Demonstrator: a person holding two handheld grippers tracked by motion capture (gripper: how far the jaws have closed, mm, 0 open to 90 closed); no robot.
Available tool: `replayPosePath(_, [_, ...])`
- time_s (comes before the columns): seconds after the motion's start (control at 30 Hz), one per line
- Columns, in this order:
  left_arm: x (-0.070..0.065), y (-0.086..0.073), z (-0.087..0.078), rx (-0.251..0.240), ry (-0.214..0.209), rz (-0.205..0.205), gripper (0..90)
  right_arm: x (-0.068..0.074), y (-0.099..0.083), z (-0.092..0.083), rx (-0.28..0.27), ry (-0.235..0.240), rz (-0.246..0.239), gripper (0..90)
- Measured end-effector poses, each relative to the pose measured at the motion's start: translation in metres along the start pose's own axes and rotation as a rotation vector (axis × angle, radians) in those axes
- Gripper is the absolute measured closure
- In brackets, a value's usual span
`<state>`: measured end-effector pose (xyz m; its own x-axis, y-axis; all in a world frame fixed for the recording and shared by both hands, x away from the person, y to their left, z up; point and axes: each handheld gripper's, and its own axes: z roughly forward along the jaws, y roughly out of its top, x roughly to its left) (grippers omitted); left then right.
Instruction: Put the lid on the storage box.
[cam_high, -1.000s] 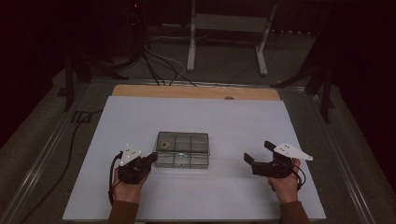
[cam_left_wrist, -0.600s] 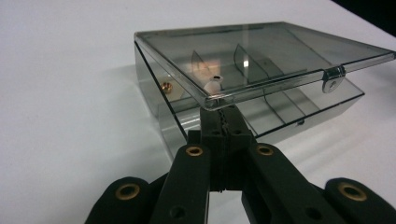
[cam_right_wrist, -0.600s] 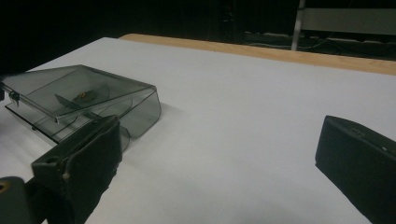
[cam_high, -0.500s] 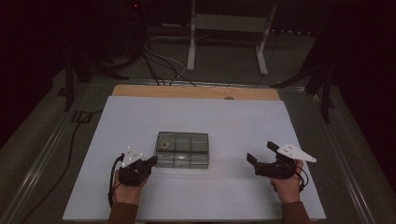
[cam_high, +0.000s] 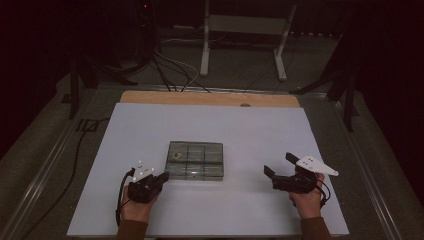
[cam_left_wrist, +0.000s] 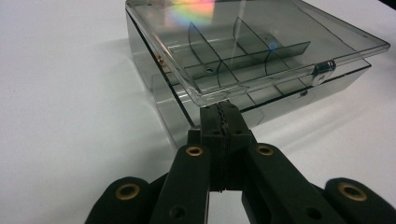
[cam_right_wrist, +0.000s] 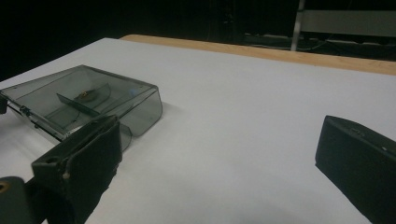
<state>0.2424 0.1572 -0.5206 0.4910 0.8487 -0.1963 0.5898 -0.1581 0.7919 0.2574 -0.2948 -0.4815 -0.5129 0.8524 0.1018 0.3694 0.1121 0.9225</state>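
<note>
White table top with a bare wooden strip along its far edge, dark room behind (cables, metal stand legs on the floor), clear compartment box near the table's front-middle, left gripper closed at its front-left corner, right gripper wide apart, holding nothing, near the front-right edge.
</note>
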Motion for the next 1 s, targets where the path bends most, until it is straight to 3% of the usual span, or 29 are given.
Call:
replayPosePath(0.3, [0.000, -0.004, 0.002, 0.031, -0.017, -0.010, 90.0, 0.001, -0.001, 0.001, -0.004, 0.001, 0.002, 0.5])
replayPosePath(0.63, [-0.006, -0.001, 0.000, 0.027, -0.053, 0.032, 89.8, 0.002, -0.001, 0.000, -0.011, -0.001, 0.001, 0.5])
replayPosePath(0.87, [-0.006, 0.005, -0.009, -0.055, -0.108, 0.068, 83.1, 0.003, -0.002, -0.003, -0.013, 0.000, 0.001, 0.5])
replayPosePath(1.0, [-0.006, 0.008, -0.015, -0.108, -0.108, 0.090, 74.8, 0.004, -0.003, -0.004, -0.016, 0.002, 0.003, 0.5])
